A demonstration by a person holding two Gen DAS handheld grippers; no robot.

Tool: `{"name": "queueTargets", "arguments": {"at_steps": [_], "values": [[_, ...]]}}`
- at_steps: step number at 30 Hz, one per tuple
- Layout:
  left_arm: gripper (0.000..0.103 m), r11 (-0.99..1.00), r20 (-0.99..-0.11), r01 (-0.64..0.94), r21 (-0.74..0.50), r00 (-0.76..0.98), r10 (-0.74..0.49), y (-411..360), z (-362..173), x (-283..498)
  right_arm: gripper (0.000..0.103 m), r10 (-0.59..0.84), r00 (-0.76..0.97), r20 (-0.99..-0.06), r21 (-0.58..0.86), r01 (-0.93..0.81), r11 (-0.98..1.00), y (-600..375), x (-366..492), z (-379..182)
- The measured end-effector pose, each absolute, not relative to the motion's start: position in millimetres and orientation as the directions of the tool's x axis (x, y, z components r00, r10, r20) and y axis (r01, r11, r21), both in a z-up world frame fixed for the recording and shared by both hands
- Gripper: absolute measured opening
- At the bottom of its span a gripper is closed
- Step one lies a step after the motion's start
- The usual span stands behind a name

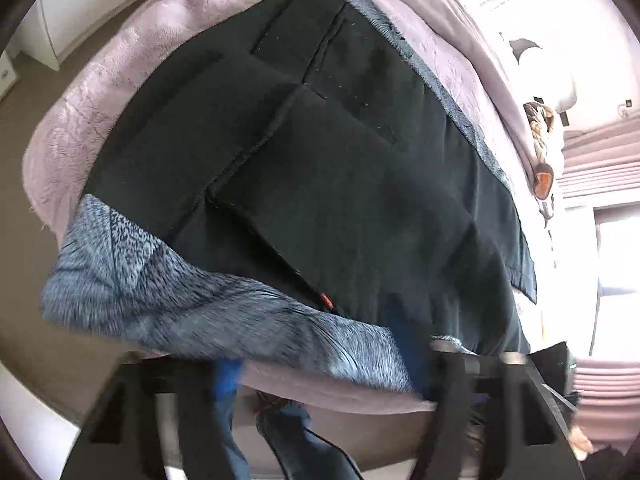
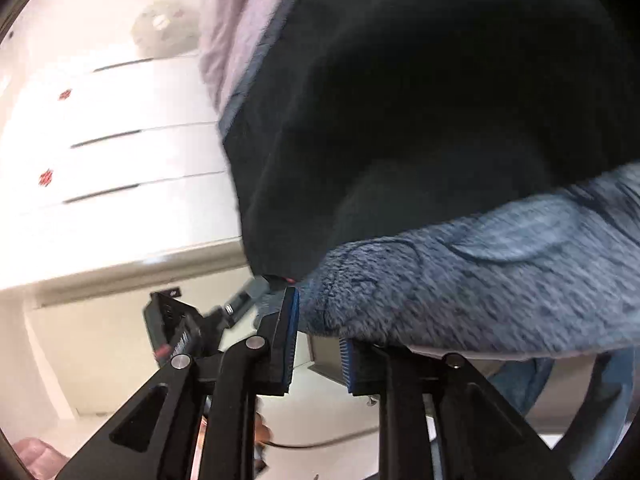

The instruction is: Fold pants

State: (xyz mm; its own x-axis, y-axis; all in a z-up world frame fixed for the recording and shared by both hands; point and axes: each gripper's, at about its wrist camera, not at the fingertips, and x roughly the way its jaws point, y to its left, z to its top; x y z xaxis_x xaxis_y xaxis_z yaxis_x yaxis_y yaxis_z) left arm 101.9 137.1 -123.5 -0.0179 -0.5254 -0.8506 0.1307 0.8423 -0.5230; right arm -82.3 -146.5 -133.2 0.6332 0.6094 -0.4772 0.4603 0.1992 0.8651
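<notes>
Black pants (image 1: pixel 320 168) with a blue-grey fleece lining (image 1: pixel 168 296) lie spread on a pink blanket (image 1: pixel 92 128) in the left wrist view. The fleece waist edge faces me. My left gripper (image 1: pixel 320 360) sits at that near edge. Its fingers (image 1: pixel 452 384) are blurred, with fleece and blanket edge between them, and I cannot make out whether the pads press. In the right wrist view the pants (image 2: pixel 420 100) hang close above. My right gripper (image 2: pixel 320 320) has its blue pads (image 2: pixel 290 340) closed on a corner of the fleece (image 2: pixel 460 280). The right fingertip is covered by fleece.
White drawers (image 2: pixel 120 152) stand left of the bed. A black device (image 2: pixel 180 332) sits just left of my right gripper. A person's jeans legs (image 1: pixel 280 432) stand at the bed's near edge. A bright window (image 1: pixel 616 248) and soft toys (image 1: pixel 540 128) are at the right.
</notes>
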Motion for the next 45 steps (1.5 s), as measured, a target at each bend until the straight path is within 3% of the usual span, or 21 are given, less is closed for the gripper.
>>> {"name": "queueTargets", "arguments": {"at_steps": [3,5,8,12,17,23,25,26,27,28,31,34,35,37,39,41,43,45], "values": [[0.029,0.844,-0.857,0.155,-0.513,-0.042,-0.513,143,-129,105,0.033,0.547,0.669,-0.502,0.846,0.51,0.153,-158,-108,-149],[0.027,0.847,-0.863,0.171,-0.503,-0.047,-0.503,146,-126,105,0.033,0.508,0.71,-0.488,0.848,0.524,0.081,-167,-126,-155],[0.027,0.852,-0.877,0.22,-0.475,-0.037,-0.48,141,-106,106,0.006,0.405,0.793,-0.454,0.852,0.52,-0.063,-178,-160,-156],[0.027,0.836,-0.876,0.315,-0.45,0.029,-0.482,122,-58,115,0.006,0.404,0.762,-0.506,0.858,0.493,0.145,-189,-148,-99],[0.027,0.814,-0.847,0.368,-0.449,0.113,-0.519,88,-19,157,0.006,0.475,0.728,-0.494,0.869,0.399,0.293,-237,-92,-43],[0.028,0.826,-0.844,0.434,-0.359,0.226,-0.486,15,-33,240,0.006,0.567,0.626,-0.536,0.844,0.371,0.388,-305,11,-45],[0.03,0.846,-0.858,0.436,-0.306,0.259,-0.444,-7,-55,266,0.008,0.591,0.592,-0.548,0.837,0.386,0.389,-331,39,-64],[0.036,0.859,-0.868,0.43,-0.278,0.271,-0.416,-14,-65,274,0.01,0.593,0.58,-0.559,0.829,0.402,0.388,-340,57,-73],[0.054,0.885,-0.884,0.418,-0.205,0.309,-0.351,-23,-80,285,0.01,0.591,0.567,-0.573,0.819,0.414,0.397,-346,73,-84],[0.058,0.899,-0.888,0.407,-0.16,0.338,-0.311,-24,-90,289,0.01,0.59,0.547,-0.593,0.805,0.427,0.413,-351,86,-96],[0.058,0.919,-0.904,0.374,-0.123,0.34,-0.259,-26,-118,304,0.01,0.584,0.498,-0.641,0.766,0.465,0.444,-357,106,-128],[0.058,0.922,-0.905,0.374,-0.097,0.352,-0.238,-25,-113,306,0.01,0.585,0.505,-0.634,0.771,0.468,0.432,-359,107,-135],[0.058,0.924,-0.905,0.374,-0.084,0.359,-0.228,-24,-107,304,0.011,0.587,0.503,-0.634,0.772,0.461,0.439,-359,102,-130],[0.058,0.921,-0.906,0.383,-0.068,0.363,-0.217,-20,-93,298,0.024,0.594,0.49,-0.638,0.769,0.438,0.466,-357,103,-117],[0.058,0.906,-0.907,0.42,-0.058,0.356,-0.224,-17,-74,281,0.065,0.591,0.5,-0.633,0.774,0.396,0.493,-353,101,-96],[0.059,0.888,-0.906,0.457,-0.052,0.352,-0.234,-18,-62,267,0.069,0.574,0.524,-0.629,0.774,0.354,0.525,-349,88,-67],[0.073,0.858,-0.911,0.508,-0.079,0.312,-0.269,-22,-52,245,0.069,0.528,0.541,-0.654,0.745,0.34,0.574,-345,62,-39],[0.074,0.82,-0.911,0.563,-0.099,0.28,-0.302,-30,-48,221,0.069,0.447,0.559,-0.699,0.691,0.368,0.622,-343,30,-18]]}}
